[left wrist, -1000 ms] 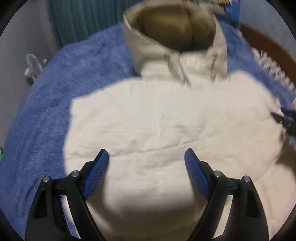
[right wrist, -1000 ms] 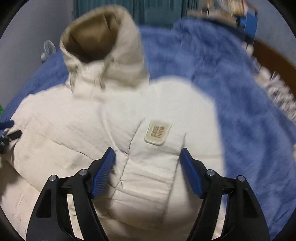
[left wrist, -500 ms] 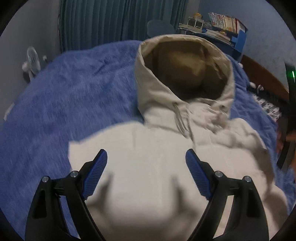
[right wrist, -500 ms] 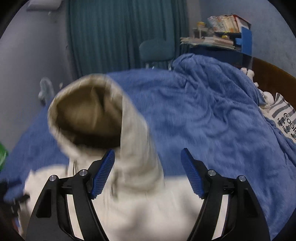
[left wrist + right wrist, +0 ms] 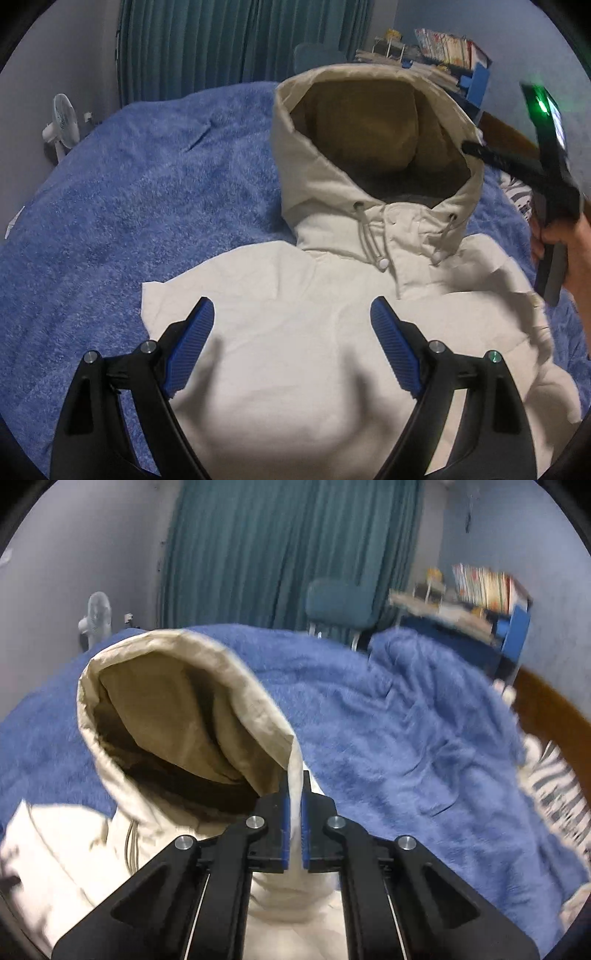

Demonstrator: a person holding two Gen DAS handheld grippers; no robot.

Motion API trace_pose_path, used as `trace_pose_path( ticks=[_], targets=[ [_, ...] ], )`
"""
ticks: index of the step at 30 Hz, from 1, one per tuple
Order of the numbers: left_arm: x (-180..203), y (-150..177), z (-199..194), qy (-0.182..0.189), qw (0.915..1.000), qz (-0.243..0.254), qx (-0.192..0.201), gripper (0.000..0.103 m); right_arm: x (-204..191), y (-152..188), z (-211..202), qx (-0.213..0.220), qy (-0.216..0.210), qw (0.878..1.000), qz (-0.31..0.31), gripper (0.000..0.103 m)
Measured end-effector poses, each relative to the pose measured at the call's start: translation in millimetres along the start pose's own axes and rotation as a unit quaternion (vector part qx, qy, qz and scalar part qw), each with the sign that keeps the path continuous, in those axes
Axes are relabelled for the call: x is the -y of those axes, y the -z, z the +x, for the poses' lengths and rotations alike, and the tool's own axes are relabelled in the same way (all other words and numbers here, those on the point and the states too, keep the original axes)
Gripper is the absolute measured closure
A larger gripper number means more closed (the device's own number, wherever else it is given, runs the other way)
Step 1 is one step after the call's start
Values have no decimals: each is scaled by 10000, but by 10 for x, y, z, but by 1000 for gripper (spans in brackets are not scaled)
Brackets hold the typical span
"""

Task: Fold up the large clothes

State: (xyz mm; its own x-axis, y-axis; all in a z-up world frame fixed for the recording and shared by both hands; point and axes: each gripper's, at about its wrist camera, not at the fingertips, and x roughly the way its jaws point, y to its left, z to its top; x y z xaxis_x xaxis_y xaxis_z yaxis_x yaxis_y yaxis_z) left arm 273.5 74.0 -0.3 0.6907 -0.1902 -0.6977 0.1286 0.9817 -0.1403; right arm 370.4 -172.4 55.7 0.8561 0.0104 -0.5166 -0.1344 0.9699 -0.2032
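A cream hooded jacket (image 5: 295,332) lies folded on a blue blanket (image 5: 129,192). Its hood (image 5: 373,136) has a tan lining and stands open at the far end. My left gripper (image 5: 291,325) is open and empty, hovering over the jacket's body. My right gripper (image 5: 293,812) is shut on the right edge of the hood (image 5: 184,709), with the cream fabric pinched between the blue pads. In the left wrist view the right gripper (image 5: 476,149) reaches the hood's right rim, held by a hand (image 5: 569,254).
The blue blanket (image 5: 406,720) covers the bed, bunched at the right. A wooden bed frame (image 5: 554,709) and striped cloth (image 5: 554,775) lie far right. A small fan (image 5: 64,122), teal curtain (image 5: 277,546), chair (image 5: 340,602) and shelf of books (image 5: 480,590) stand beyond.
My right gripper moved forward from the jacket's body to the hood and shut on its right edge. My left gripper drew back a little and stayed open.
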Motion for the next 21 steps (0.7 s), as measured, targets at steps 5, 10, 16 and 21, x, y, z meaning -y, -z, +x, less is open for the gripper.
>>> trace_pose_path(
  ticks=[5,10,16,21],
  targets=[
    [7,22,-343,351,9986,-323,220,21,-2,366,-773,361,-192,9992,-19,99],
    [103,38,-814,668,9949,-426,626,21,-60,971,-1485,476,-476,9966,480,100],
    [473,18,-880,900,9941,-108,589,21,-260,1233,-1445,229,-492,9985,49,99],
    [708,-56,-177,530,9983,243,-5,21,-162,1456,-1019,-311,-682,9970,202,99]
  ],
)
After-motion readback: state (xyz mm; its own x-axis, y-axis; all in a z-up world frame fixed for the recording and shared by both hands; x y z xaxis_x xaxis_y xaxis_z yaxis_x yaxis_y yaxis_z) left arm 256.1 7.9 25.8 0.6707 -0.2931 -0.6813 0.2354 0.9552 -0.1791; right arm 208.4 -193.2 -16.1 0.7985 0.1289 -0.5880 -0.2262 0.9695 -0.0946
